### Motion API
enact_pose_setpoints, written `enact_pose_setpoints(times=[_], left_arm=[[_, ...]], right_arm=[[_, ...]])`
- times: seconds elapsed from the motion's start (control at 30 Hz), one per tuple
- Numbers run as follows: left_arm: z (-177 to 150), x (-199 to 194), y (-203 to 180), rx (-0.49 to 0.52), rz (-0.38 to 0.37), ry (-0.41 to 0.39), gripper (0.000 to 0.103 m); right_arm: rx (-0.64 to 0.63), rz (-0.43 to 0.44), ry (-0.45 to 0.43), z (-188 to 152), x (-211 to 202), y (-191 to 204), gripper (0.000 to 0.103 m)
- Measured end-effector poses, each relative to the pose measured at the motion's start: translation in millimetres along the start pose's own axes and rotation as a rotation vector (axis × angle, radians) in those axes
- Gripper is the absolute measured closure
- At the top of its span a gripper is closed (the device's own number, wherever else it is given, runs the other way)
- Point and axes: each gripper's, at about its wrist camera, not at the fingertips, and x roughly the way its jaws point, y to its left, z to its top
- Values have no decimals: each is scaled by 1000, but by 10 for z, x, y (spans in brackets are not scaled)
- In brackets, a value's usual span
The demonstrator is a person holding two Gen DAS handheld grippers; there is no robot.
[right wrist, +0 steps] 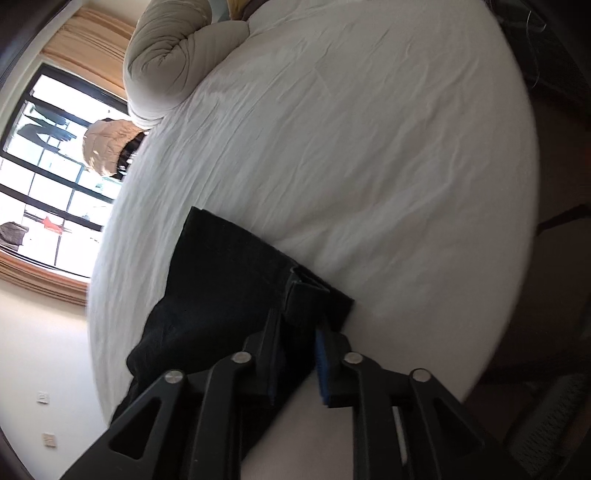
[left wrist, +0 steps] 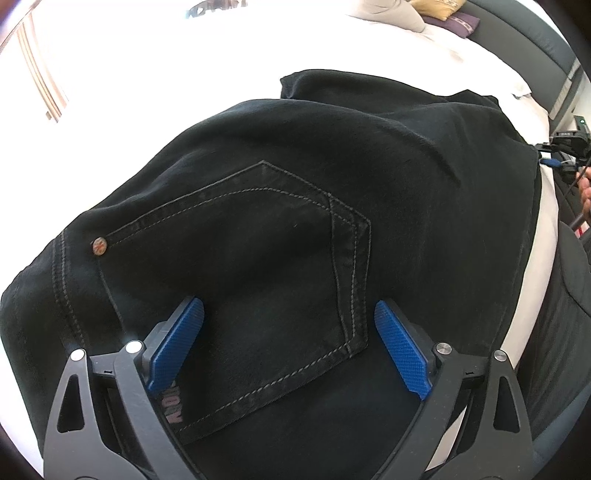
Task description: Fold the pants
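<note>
Black jeans (left wrist: pixel 295 177) lie on a white bed sheet (left wrist: pixel 147 74), back pocket (left wrist: pixel 258 266) up with a copper rivet (left wrist: pixel 99 246). My left gripper (left wrist: pixel 289 314) is open, its blue pads (left wrist: pixel 177 343) straddling the pocket just above the fabric. In the right wrist view, my right gripper (right wrist: pixel 299 325) is shut on the hem end of a pant leg (right wrist: pixel 229 280), holding it over the sheet (right wrist: pixel 369 166). The fabric hides the left pad.
A rolled beige duvet (right wrist: pixel 166 62) and cushions (left wrist: pixel 436 7) lie at the bed's far end. A window with curtains (right wrist: pixel 48 166) is beyond the bed. The bed's edge and dark floor (right wrist: pixel 554 258) are on the right. The other gripper's rig (left wrist: pixel 569 144) shows at the right.
</note>
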Motion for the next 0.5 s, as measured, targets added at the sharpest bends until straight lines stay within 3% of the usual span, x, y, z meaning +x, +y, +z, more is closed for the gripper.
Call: enact_pose_setpoints(times=[0.07, 0.13, 0.2, 0.33, 0.4, 0.5], left_arm=[[-11, -48, 4, -4, 6, 2, 8], [11, -169, 4, -12, -4, -10, 8], [118, -368, 30, -19, -41, -64, 8], [638, -589, 159, 16, -81, -145, 8], [928, -474, 244, 50, -113, -117, 8], [1245, -153, 342, 119, -125, -51, 8]], right_arm=[[-32, -124, -57, -60, -167, 111, 45], [-53, -151, -107, -136, -315, 237, 44], [-95, -103, -110, -226, -375, 414, 44], [-330, 100, 26, -625, -202, 1121, 44], [-398, 197, 120, -839, -39, 1379, 44], [-474, 260, 209, -1124, 151, 1617, 44]])
